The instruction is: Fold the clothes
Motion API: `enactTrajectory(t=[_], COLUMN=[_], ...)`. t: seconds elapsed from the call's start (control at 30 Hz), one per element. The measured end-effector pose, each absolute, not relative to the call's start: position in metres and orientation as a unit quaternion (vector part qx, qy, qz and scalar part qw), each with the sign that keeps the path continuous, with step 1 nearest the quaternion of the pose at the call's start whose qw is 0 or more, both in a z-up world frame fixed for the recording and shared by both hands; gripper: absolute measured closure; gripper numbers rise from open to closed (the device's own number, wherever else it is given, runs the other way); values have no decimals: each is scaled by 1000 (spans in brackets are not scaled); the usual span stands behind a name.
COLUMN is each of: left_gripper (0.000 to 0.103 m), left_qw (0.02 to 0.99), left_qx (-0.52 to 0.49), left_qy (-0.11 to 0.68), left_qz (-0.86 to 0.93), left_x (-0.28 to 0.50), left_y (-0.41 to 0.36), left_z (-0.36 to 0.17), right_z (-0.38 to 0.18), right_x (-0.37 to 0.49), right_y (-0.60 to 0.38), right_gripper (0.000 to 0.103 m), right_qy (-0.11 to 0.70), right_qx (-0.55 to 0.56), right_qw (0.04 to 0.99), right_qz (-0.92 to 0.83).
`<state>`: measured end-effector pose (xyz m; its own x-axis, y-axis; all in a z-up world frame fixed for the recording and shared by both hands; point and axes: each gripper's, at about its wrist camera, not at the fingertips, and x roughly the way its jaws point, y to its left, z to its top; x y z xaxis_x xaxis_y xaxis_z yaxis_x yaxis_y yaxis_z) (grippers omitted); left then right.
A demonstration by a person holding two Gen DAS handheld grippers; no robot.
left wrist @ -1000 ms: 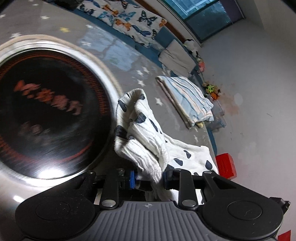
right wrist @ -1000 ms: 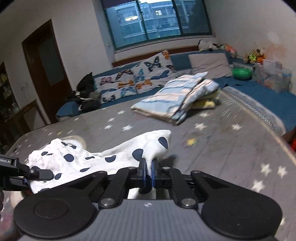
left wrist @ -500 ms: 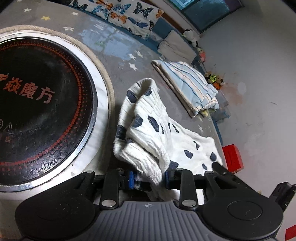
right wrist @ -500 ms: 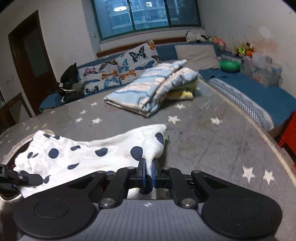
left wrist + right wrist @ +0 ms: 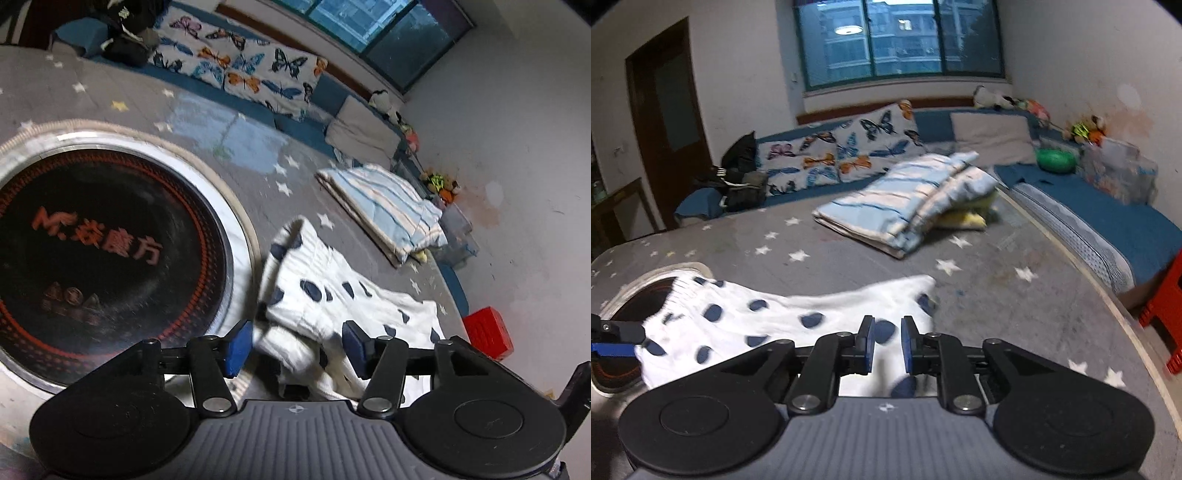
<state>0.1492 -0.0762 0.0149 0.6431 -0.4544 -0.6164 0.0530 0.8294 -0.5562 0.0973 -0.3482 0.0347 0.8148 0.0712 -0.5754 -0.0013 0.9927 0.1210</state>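
A white garment with dark blue spots (image 5: pixel 325 291) lies folded on the grey star-patterned cloth (image 5: pixel 207 122). My left gripper (image 5: pixel 297 345) is open, its blue pads on either side of the garment's bunched waistband end, not clamping it. In the right wrist view the same garment (image 5: pixel 783 321) lies flat across the cloth. My right gripper (image 5: pixel 886 341) is open with a narrow gap, just above the garment's right end. The left gripper's fingertip (image 5: pixel 613 347) shows at the far left edge.
A round black hotplate with orange writing (image 5: pixel 96 251) is set into the table left of the garment. A folded blue-striped blanket (image 5: pixel 908 199) lies further back. A butterfly-print cushion (image 5: pixel 842 151), a blue bench (image 5: pixel 1108 218) and a red stool (image 5: pixel 1167 310) surround the table.
Both grippers opened and let go of the spotted garment, which now lies flat on the cloth. Both have drawn back slightly.
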Motion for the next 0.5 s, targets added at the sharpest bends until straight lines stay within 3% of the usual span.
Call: enactTrajectory(t=[0.5], left_gripper=[45], left_qw=[875], left_qx=[-221], left_qy=[408], left_qz=[-138], left_x=[157], left_y=[-73], left_z=[8], right_z=[12], right_x=[163], right_y=[-321], right_gripper=[83], right_qy=[349], right_qx=[26], right_qw=[936], right_qz=[36])
